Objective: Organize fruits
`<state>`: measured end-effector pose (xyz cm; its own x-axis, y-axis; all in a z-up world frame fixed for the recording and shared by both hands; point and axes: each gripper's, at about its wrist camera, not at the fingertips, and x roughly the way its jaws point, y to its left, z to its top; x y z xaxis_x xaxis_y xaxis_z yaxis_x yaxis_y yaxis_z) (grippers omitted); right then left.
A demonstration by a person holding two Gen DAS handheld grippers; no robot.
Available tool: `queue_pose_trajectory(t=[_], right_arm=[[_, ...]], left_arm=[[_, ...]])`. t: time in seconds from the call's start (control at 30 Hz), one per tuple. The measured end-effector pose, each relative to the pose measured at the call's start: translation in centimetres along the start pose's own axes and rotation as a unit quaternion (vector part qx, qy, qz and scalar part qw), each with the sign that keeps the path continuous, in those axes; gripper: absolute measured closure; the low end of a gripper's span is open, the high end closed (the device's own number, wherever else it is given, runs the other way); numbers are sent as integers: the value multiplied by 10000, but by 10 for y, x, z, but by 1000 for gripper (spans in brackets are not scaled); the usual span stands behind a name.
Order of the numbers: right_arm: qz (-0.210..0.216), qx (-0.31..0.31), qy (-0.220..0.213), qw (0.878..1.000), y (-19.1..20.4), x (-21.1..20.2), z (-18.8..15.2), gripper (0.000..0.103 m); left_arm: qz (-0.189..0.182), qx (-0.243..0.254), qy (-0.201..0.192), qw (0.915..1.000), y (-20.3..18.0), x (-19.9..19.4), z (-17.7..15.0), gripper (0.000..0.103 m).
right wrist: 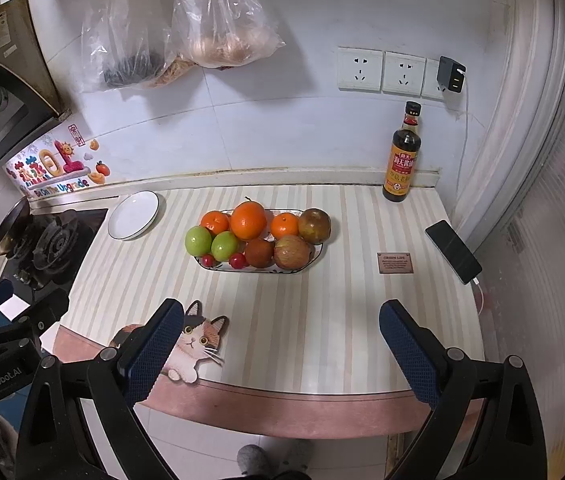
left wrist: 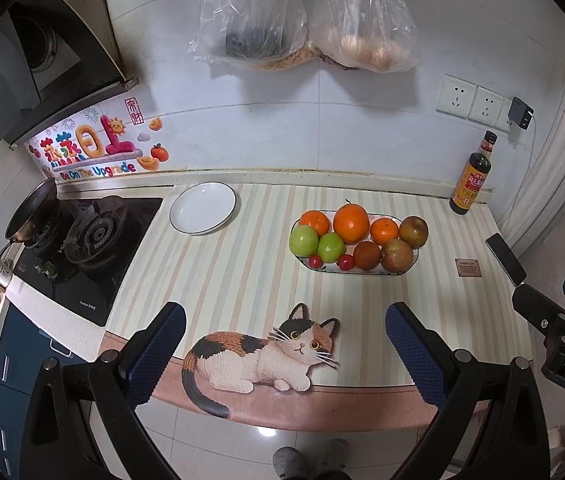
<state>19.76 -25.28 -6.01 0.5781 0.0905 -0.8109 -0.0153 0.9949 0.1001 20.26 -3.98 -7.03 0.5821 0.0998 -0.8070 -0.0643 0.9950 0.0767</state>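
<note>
In the middle of the left wrist frame we see an oval fruit dish (left wrist: 409,265) on the striped desk (left wrist: 242,272), a little to the right of center. It is white with a dark painted rim, and it is full. At the back stands one large orange (left wrist: 351,223) with a short stem, and a smaller orange (left wrist: 315,222) is on its left and another small orange (left wrist: 384,231) on its right. Two green apples (left wrist: 303,240) lie side by side at the left end, touching each other. In front of them are two small red cherry-like fruits (left wrist: 315,261). At the right end we see three dull red-brown fruits (left wrist: 397,255), probably apples, but we cannot tell for sure.

An empty round white plate (left wrist: 203,208) with a thin dark rim lies in the upper left of center, apart from the dish and just beside the gas stove (left wrist: 90,236). A dark soy sauce bottle (left wrist: 472,176) stands upright at the wall on the right, and a black phone (left wrist: 505,253) lies at the right border of the desk. A cat picture (left wrist: 262,354) is at the near edge of the desk.

Our left gripper (left wrist: 285,354) hangs over the near edge of the desk, its blue fingers (left wrist: 157,354) spread wide and holding nothing. In the right wrist frame our right gripper (right wrist: 281,354) is the same: fingers (right wrist: 408,354) wide apart, empty, well apart from the dish (right wrist: 315,255).
</note>
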Motion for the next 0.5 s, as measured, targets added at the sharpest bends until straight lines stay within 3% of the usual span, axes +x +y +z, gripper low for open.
queue_pose_trajectory(t=[0.5], right_arm=[[4, -16, -3, 10000, 0, -1, 0, 3]], left_arm=[[-5, -4, -2, 10000, -1, -3, -1, 1]])
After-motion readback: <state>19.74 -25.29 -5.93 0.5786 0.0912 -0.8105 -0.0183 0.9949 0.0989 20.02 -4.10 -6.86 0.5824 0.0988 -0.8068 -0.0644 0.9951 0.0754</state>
